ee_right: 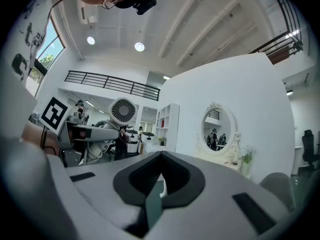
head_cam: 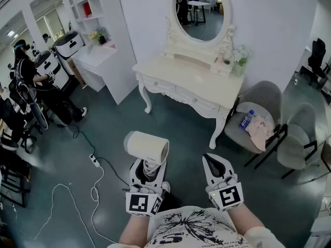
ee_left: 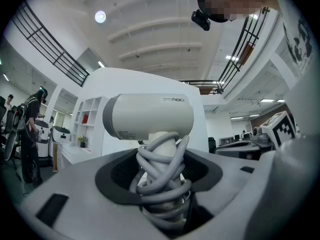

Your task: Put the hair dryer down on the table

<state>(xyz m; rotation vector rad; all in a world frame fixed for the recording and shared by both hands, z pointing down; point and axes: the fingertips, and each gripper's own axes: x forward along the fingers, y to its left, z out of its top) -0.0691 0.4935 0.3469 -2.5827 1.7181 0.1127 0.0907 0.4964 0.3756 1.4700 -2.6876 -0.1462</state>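
left gripper (head_cam: 148, 167) clamps the hair dryer (head_cam: 147, 147) by its cord-wrapped handle, barrel on top for a stable carry, well short of the dressing table (head_cam: 173, 70); right gripper (head_cam: 212, 160) jaws pressed together, empty, spare

One hair dryer (head_cam: 147, 146), two tools (head_cam: 149, 170) (head_cam: 211, 160), one dressing table (head_cam: 176, 68), one mirror (head_cam: 199, 12).

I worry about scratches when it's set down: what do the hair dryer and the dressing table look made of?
The hair dryer: probably plastic, off-white, satin; smooth moulded barrel with soft highlights. The dressing table: likely painted wood, cream, faintly glossy; carved curved legs, uniform colour. Neither is certain.
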